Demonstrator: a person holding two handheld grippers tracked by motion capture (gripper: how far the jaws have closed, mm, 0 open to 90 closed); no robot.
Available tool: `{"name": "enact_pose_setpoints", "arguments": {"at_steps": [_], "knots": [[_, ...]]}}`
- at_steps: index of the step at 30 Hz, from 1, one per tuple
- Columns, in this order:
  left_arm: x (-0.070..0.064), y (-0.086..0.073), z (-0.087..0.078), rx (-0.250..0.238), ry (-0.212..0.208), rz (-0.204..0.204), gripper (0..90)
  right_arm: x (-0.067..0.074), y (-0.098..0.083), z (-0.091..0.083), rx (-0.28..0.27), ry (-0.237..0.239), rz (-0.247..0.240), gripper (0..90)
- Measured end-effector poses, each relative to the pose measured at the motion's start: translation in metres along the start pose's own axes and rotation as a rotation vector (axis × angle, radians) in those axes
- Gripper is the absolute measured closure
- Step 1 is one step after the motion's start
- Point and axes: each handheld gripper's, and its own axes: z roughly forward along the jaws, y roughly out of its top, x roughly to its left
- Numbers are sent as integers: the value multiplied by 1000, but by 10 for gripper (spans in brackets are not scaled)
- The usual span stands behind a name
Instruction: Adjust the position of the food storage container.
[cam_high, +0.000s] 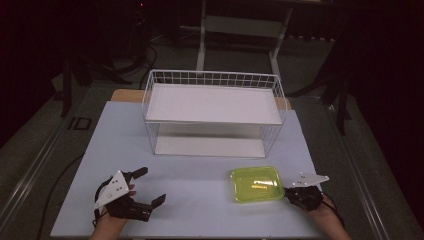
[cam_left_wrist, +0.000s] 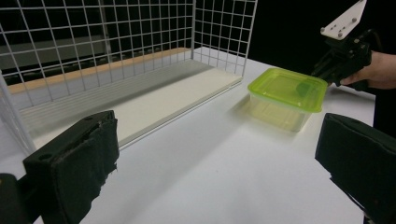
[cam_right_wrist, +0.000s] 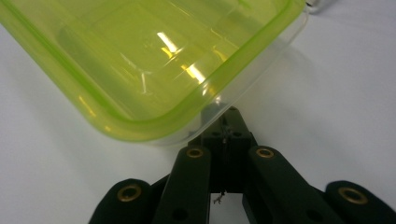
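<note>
A clear box with a lime-green lid (cam_high: 256, 184) (cam_left_wrist: 287, 88) (cam_right_wrist: 154, 60) sits on the white table at the front right. My right gripper (cam_high: 286, 192) (cam_right_wrist: 226, 116) is shut, its joined jaw tips pressed against the box's near corner just under the lid rim; nothing is between the jaws. The same gripper (cam_left_wrist: 327, 70) appears beyond the box in the left gripper view, held by a hand. At the front left, my left gripper (cam_high: 151, 186) (cam_left_wrist: 215, 158) stands wide open and empty, pointing toward the box from a distance.
A white wire rack (cam_high: 212, 80) (cam_left_wrist: 140, 37) with an upper shelf and a lower board stands at the back middle of the table (cam_high: 200, 200). Bare tabletop lies between the two grippers. Dark floor and stand legs surround the table.
</note>
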Motion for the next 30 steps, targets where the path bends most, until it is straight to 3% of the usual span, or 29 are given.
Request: {"name": "enact_pose_setpoints", "arguments": {"at_steps": [11, 20, 30], "knots": [[-1, 0, 1, 3, -3, 2, 3, 11, 24, 15, -1, 54, -36, 900], [-2, -1, 0, 6, 6, 9, 3, 18, 36, 31, -6, 84, -19, 900], [-1, -2, 1, 16, 0, 2, 3, 26, 57, 47, -30, 100, -50, 900]]}}
